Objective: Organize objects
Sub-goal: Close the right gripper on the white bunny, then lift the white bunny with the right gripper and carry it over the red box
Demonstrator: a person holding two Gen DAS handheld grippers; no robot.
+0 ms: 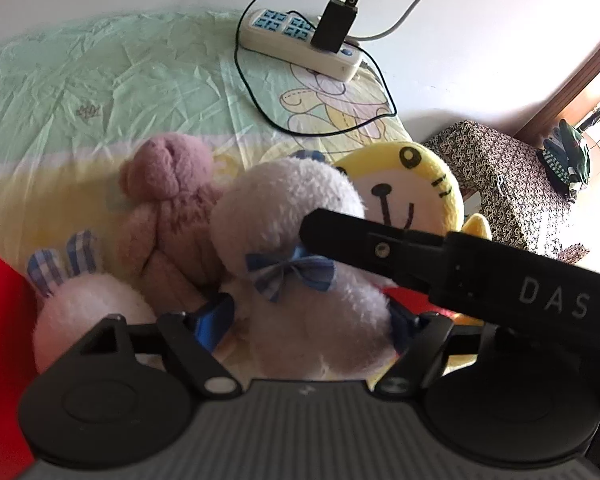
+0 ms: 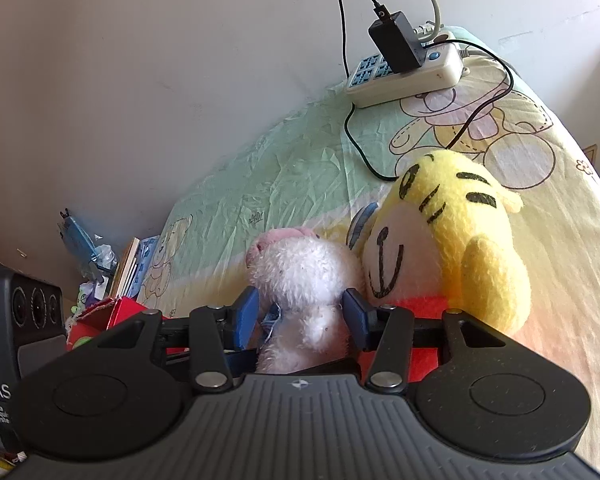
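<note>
A white plush toy (image 1: pixel 300 240) with a blue checked bow sits upright on the bed among other soft toys. My left gripper (image 1: pixel 312 324) is low around its body, blue pads (image 1: pixel 216 320) against the fur on both sides. My right gripper (image 2: pixel 300 316) comes in from the right at the white plush toy (image 2: pixel 304 276), just under the head, and its pads (image 2: pixel 356 316) press into the fur. In the left wrist view its black finger (image 1: pixel 380 248) crosses the toy's neck. A yellow tiger plush (image 2: pixel 460 240) leans on the toy's right. A brown bear (image 1: pixel 168 200) sits at its left.
Another white plush with checked ears (image 1: pixel 84 312) lies at the lower left. Something red (image 1: pixel 0 340) runs along the left edge and shows under the toys (image 2: pixel 420 356). A power strip (image 1: pixel 300 44) with a black charger and cables lies on the sheet by the wall. Clutter stands off the bed's end (image 2: pixel 100 264).
</note>
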